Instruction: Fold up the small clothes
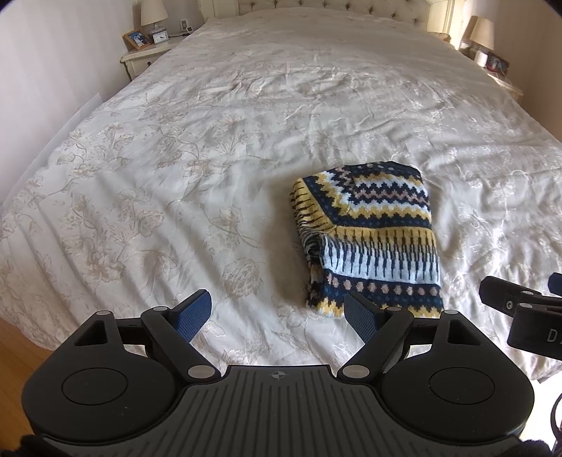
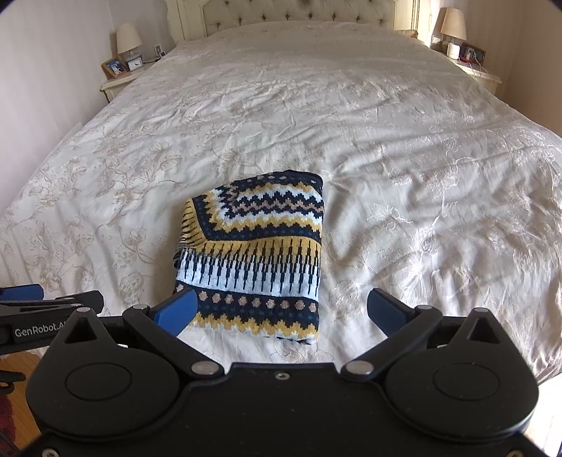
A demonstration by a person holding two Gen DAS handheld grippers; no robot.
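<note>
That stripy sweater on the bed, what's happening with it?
A person is folding clothes with a two-finger gripper in each hand. The patterned sweater already lies folded into a neat rectangle on the white bedspread. The left gripper and the right gripper both hover open just in front of it, holding nothing.

Both views are taken from above the foot edge of the bed (image 1: 246, 105), angled down along the gripper fingers toward the headboard (image 2: 298, 14). The left wrist view is set further left, so the folded knitted sweater (image 1: 368, 239) is seen right of centre; in the right wrist view it lies left of centre, close below. The bedspread, sweater and both nightstands are shared.
</note>
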